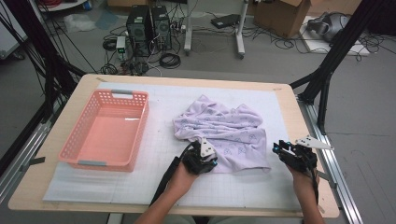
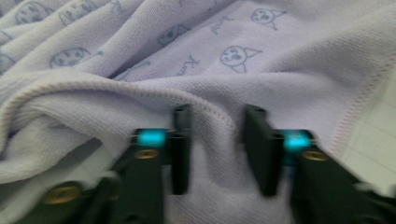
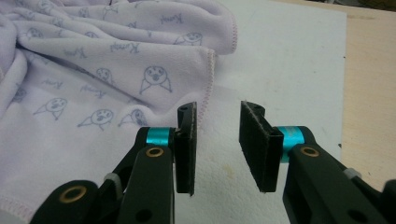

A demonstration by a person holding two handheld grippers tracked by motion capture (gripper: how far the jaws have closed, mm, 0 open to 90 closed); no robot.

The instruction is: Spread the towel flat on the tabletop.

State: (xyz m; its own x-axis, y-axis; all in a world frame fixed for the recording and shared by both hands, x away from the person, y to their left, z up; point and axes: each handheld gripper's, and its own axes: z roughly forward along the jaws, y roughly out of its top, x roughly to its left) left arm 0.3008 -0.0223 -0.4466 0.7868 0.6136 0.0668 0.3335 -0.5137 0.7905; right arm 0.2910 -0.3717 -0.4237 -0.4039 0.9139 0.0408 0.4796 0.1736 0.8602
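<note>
Left tongs [image 2: 217, 149] apart, straddling a cloth [image 1: 224, 130] fold: bite deep before lifting. Right tongs [image 3: 217, 147] apart, empty, beside the right hem.

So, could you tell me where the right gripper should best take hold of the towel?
Probably the towel's stitched edge just ahead of the right gripper. It lies flat on the mat, so slide in low from the bare side.

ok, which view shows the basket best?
The high view: the whole pink basket sits at table left, nothing visible inside, left of the towel. The two gripper views look at the towel and mat instead.
</note>
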